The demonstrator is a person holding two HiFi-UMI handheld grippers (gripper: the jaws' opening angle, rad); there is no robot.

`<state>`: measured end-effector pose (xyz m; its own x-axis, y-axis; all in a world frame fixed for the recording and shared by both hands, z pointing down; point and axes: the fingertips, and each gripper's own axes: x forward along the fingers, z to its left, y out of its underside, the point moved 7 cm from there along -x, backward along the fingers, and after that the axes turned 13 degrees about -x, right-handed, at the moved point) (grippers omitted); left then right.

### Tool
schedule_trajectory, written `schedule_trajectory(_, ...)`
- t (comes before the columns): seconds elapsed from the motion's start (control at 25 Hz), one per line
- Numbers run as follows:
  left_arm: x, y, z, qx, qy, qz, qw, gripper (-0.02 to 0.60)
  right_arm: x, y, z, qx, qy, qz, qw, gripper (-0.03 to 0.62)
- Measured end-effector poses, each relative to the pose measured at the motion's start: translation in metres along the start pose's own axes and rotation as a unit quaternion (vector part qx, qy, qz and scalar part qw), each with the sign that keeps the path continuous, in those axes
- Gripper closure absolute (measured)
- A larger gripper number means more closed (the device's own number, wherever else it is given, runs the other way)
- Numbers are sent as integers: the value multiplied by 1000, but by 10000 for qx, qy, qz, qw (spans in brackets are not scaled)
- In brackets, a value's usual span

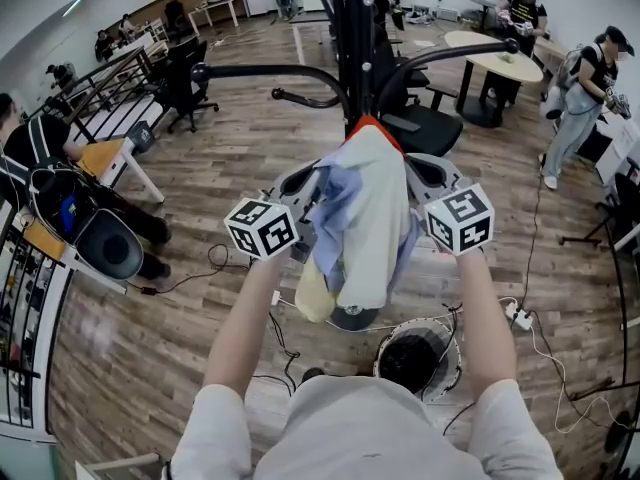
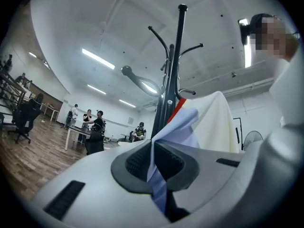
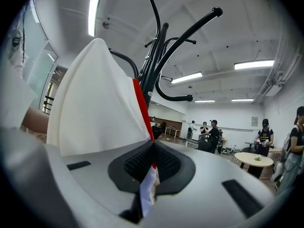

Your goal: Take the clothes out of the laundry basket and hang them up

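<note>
Between my two grippers, in front of the black metal coat stand with curved hooks (image 1: 355, 48), hangs the cream cloth garment with pale blue panels and a red edge (image 1: 365, 218). My left gripper (image 1: 297, 186) has its jaws pressed together on a fold of the pale blue cloth. In the left gripper view that fold (image 2: 164, 141) runs straight through the ribbed dark pads and out below them. My right gripper (image 1: 436, 175) has its jaws fully together too, pinching a thin strip of red and white cloth (image 3: 148, 184) at the garment's other side.

With both grips level, the garment peaks between them. Its red edge (image 3: 140, 106) points up at the stand's pole (image 3: 156, 61), just beside it; I cannot tell whether cloth and pole touch. The long axis runs from that peak down toward the floor, and the loose lower end falls past my forearms. A pale yellow part shows at the left lower edge.

Below the hem, near my right arm, the round white mesh laundry basket (image 1: 452, 348) stands on the wooden floor (image 1: 180, 318). What shows of its inside is dark.
</note>
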<state>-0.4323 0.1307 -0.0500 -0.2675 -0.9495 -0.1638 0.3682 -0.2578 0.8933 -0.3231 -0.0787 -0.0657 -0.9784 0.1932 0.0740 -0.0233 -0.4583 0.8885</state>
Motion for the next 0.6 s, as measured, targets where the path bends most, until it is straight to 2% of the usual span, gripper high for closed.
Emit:
schedule_trajectory(0.32,-4,17,-13,203,-116,163,9996,557,-8,6,22,225,-326,-38,9992,588)
schedule_trajectory(0.6,-8,30,-25,231,-40,262,9994,557,-17,6,29,423,-329,-96,9985,588)
